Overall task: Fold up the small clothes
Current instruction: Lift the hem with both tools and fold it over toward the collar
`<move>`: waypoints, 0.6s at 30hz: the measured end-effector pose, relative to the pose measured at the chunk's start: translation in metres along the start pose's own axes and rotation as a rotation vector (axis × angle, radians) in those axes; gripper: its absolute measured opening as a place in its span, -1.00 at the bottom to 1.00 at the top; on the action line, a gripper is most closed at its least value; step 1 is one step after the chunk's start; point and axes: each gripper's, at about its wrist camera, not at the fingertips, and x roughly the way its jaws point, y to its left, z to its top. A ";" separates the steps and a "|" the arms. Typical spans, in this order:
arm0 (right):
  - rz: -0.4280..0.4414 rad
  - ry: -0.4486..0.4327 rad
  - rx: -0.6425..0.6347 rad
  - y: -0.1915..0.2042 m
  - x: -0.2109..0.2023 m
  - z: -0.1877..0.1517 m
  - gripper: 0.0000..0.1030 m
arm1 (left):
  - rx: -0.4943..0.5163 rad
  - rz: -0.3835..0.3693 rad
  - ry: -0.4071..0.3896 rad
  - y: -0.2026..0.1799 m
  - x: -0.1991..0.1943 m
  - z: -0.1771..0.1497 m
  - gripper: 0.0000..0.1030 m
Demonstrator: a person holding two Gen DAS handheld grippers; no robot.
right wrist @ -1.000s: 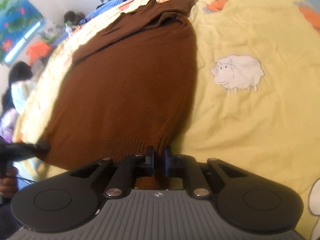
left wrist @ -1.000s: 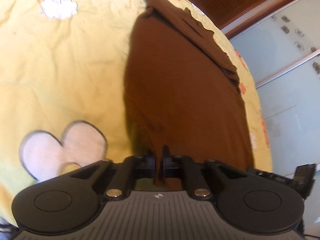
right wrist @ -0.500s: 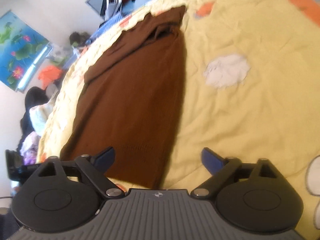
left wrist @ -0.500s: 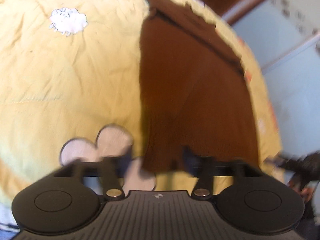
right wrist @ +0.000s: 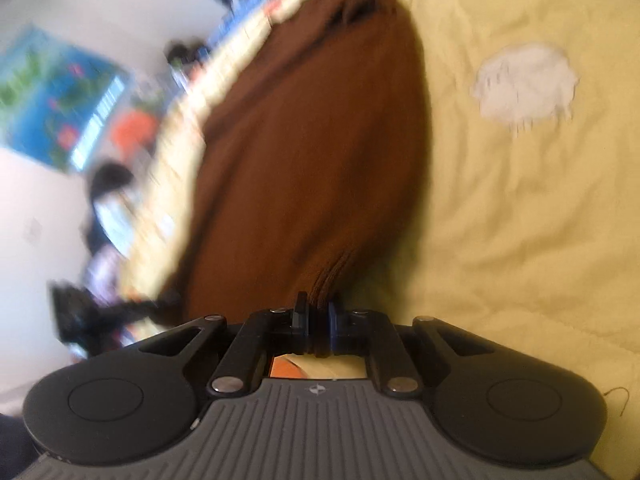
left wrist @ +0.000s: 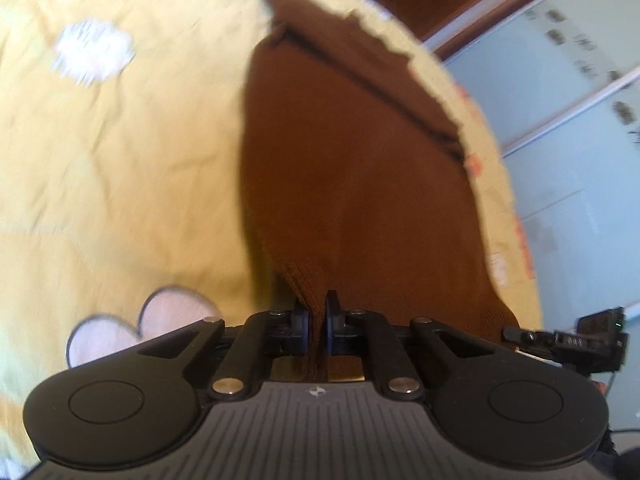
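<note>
A brown knitted sweater (left wrist: 352, 168) lies stretched out on a yellow bedsheet (left wrist: 120, 152), its collar end far from me. My left gripper (left wrist: 315, 320) is shut on the ribbed hem at the sweater's near left corner, and the knit bunches up between the pads. In the right wrist view the same sweater (right wrist: 320, 152) runs away from me. There my right gripper (right wrist: 318, 322) is shut on the hem at the near right corner. The other gripper (right wrist: 100, 312) shows at the left edge of that view, blurred.
White sheep prints (right wrist: 524, 84) and a pale heart-shaped print (left wrist: 140, 328) mark the sheet. The bed's right edge borders pale wardrobe doors (left wrist: 568, 128). In the right wrist view, beyond the bed's left edge, there are a blue picture (right wrist: 56, 100) and cluttered items.
Both grippers opened, letting go of the hem, then shut on the hem corners again. The right wrist has rolled and the view is blurred.
</note>
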 end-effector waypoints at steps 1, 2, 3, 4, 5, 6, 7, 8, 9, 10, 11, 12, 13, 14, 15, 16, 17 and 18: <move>0.029 -0.023 0.015 0.001 -0.006 0.003 -0.69 | 0.010 -0.022 -0.014 -0.003 -0.004 0.004 -0.85; 0.050 -0.042 0.019 0.003 -0.010 0.007 -0.69 | 0.023 -0.044 -0.032 -0.008 -0.009 0.010 -0.86; 0.066 -0.057 0.015 0.006 -0.011 0.016 -0.69 | 0.037 -0.060 -0.052 -0.013 -0.012 0.017 -0.85; 0.082 -0.070 0.006 0.010 -0.013 0.024 -0.69 | 0.054 -0.074 -0.075 -0.018 -0.015 0.026 -0.85; 0.099 -0.084 -0.003 0.012 -0.013 0.035 -0.69 | 0.069 -0.090 -0.097 -0.022 -0.017 0.036 -0.85; 0.120 -0.103 -0.011 0.016 -0.012 0.045 -0.69 | 0.081 -0.107 -0.119 -0.026 -0.018 0.047 -0.85; 0.138 -0.121 -0.021 0.018 -0.010 0.059 -0.69 | 0.092 -0.121 -0.141 -0.030 -0.017 0.059 -0.85; 0.152 -0.143 -0.034 0.020 -0.007 0.074 -0.69 | 0.100 -0.131 -0.161 -0.034 -0.013 0.073 -0.85; 0.158 -0.167 -0.043 0.021 -0.002 0.090 -0.69 | 0.102 -0.138 -0.180 -0.038 -0.009 0.089 -0.85; 0.164 -0.195 -0.047 0.020 0.004 0.108 -0.69 | 0.107 -0.143 -0.202 -0.041 -0.003 0.104 -0.85; 0.167 -0.221 -0.049 0.018 0.010 0.128 -0.69 | 0.118 -0.142 -0.230 -0.045 0.004 0.121 -0.85; 0.169 -0.247 -0.045 0.016 0.017 0.148 -0.69 | 0.124 -0.135 -0.254 -0.049 0.011 0.138 -0.85; 0.172 -0.270 -0.035 0.014 0.023 0.168 -0.69 | 0.123 -0.135 -0.271 -0.051 0.019 0.158 -0.85; 0.178 -0.286 -0.025 0.011 0.029 0.188 -0.69 | 0.113 -0.139 -0.284 -0.052 0.028 0.177 -0.85; 0.182 -0.301 -0.015 0.007 0.037 0.210 -0.69 | 0.099 -0.140 -0.300 -0.053 0.037 0.196 -0.85; 0.180 -0.316 0.002 0.002 0.045 0.231 -0.69 | 0.091 -0.138 -0.309 -0.053 0.045 0.215 -0.86; 0.183 -0.323 0.025 -0.003 0.054 0.253 -0.69 | 0.086 -0.128 -0.320 -0.055 0.055 0.232 -0.85; 0.183 -0.326 0.037 -0.007 0.066 0.271 -0.70 | 0.087 -0.110 -0.331 -0.057 0.066 0.250 -0.86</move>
